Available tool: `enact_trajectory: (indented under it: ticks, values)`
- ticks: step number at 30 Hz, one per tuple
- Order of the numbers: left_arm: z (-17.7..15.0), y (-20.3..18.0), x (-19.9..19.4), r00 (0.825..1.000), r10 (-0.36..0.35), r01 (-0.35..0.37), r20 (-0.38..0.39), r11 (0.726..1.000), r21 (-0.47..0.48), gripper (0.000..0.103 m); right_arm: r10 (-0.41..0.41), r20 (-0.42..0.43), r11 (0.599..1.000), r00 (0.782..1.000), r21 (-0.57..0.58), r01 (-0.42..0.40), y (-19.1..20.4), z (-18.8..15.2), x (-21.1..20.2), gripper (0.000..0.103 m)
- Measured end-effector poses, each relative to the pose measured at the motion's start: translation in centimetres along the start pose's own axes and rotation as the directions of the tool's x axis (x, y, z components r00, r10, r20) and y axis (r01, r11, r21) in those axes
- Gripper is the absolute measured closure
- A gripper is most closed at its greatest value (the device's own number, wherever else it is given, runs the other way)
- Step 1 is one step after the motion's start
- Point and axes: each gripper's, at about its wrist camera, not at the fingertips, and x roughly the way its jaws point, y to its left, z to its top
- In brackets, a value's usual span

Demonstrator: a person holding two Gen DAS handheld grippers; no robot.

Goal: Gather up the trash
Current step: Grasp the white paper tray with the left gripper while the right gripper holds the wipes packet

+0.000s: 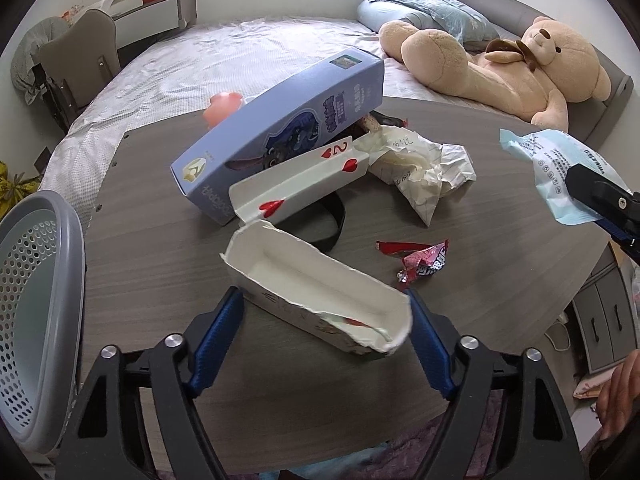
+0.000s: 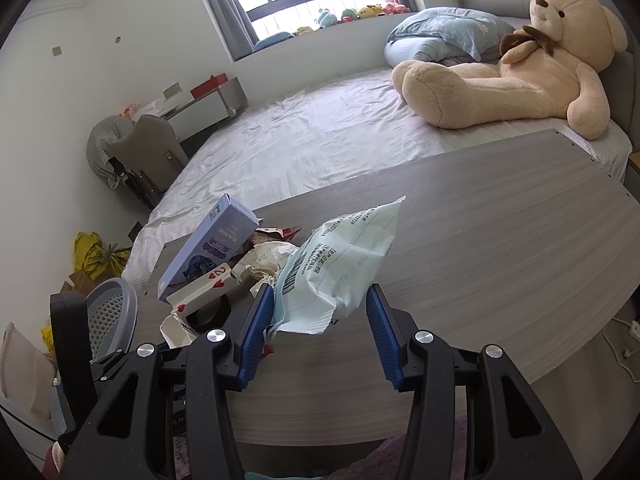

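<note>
Left wrist view: left tongs [image 1: 325, 300] straddling the torn white cardboard tray half printed like a playing card [image 1: 316, 300] on the grey wood-grain worktop [image 1: 460, 280]. Right blue pad touching the tray's torn end, left pad seemingly just short of the wall, though hard to tell from this angle; so not yet clamped, tray resting on the worktop. Best done by squeezing across the short walls near mid-length, gently enough not to crush the card, then lifting clear toward the grey perforated plastic bin [image 1: 36, 312] at the left edge. Waiting beyond: other tray half with red hearts [image 1: 300, 184], lavender carton [image 1: 280, 128] leaning on it, crumpled cream paper [image 1: 420, 168], red foil wrapper [image 1: 420, 260]. At the right edge, right tongs [image 1: 576, 184] gripping a pale blue plastic wrapper [image 1: 548, 160].

Right wrist view: right tongs [image 2: 316, 312] clenched on the pale blue plastic wrapper [image 2: 340, 272], held above the worktop [image 2: 480, 240]. Shown only here: barcode on the wrapper, window, bare right half of the worktop. Hidden here: red foil wrapper and the left pads' contact with the tray.
</note>
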Motion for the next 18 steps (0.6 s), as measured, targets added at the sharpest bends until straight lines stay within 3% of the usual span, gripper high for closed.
enact_trajectory:
  ticks: [3, 9, 18]
  values:
    - [-0.1, 0.2, 0.1, 1.000, -0.012, 0.012, -0.017, 1.000, -0.007, 0.050, 0.002, -0.003, 1.000, 1.000, -0.005, -0.002, 0.2, 0.0, 0.1, 0.056]
    - [-0.4, 0.5, -0.4, 1.000, -0.023, 0.023, -0.009, 1.000, -0.014, 0.063, 0.002, -0.002, 1.000, 1.000, -0.008, -0.002, 0.3, 0.0, 0.1, 0.056]
    - [-1.1, 1.4, -2.0, 1.000, 0.013, -0.012, 0.018, 0.999, -0.032, 0.067, 0.003, 0.001, 1.000, 1.000, -0.017, -0.003, 0.6, 0.0, 0.0, 0.056]
